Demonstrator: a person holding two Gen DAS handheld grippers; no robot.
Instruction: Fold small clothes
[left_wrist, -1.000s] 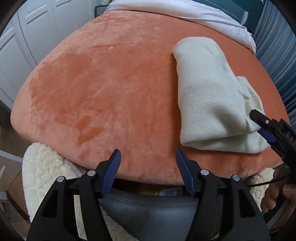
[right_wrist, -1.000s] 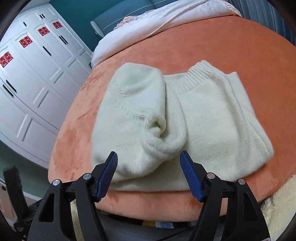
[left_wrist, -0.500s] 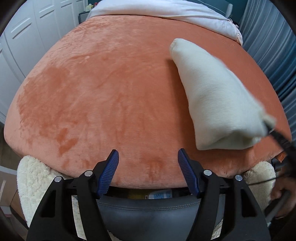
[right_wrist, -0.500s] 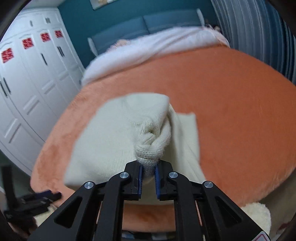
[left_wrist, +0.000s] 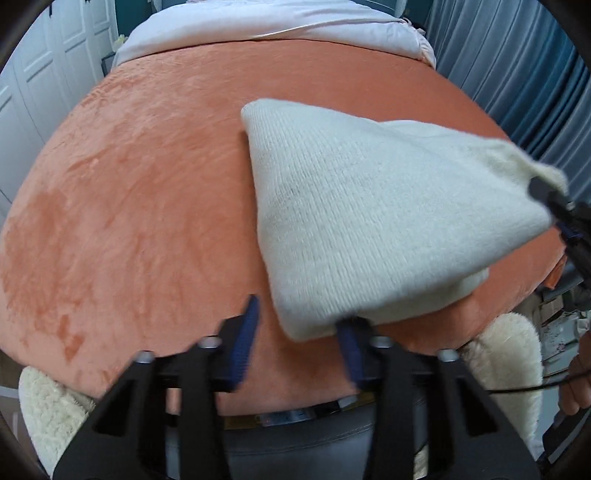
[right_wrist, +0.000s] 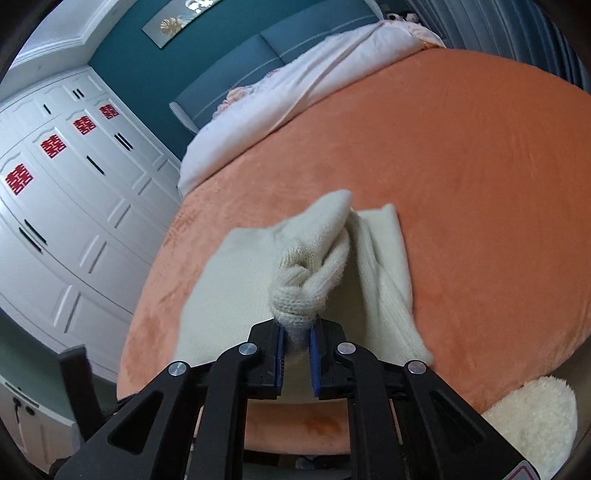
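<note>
A cream knitted sweater (left_wrist: 351, 221) lies partly folded on the orange blanket (left_wrist: 147, 203). My right gripper (right_wrist: 296, 345) is shut on a bunched part of the sweater (right_wrist: 299, 291) and lifts that side off the blanket; it shows at the right edge of the left wrist view (left_wrist: 565, 221). My left gripper (left_wrist: 299, 332) is open, its jaws at the near left corner of the sweater, the right finger (left_wrist: 349, 347) just under the fabric edge.
A pink-white duvet (right_wrist: 314, 81) lies at the far end of the bed. White wardrobe doors (right_wrist: 66, 192) stand on the left. A fluffy cream rug (left_wrist: 48, 417) and a grey bench (left_wrist: 295, 443) lie below the near bed edge. Blue curtains (left_wrist: 524, 74) hang on the right.
My right gripper closed on the sweater's bunched edge and raised it. My left gripper moved forward and right, and its open jaws now reach the sweater's near corner.
</note>
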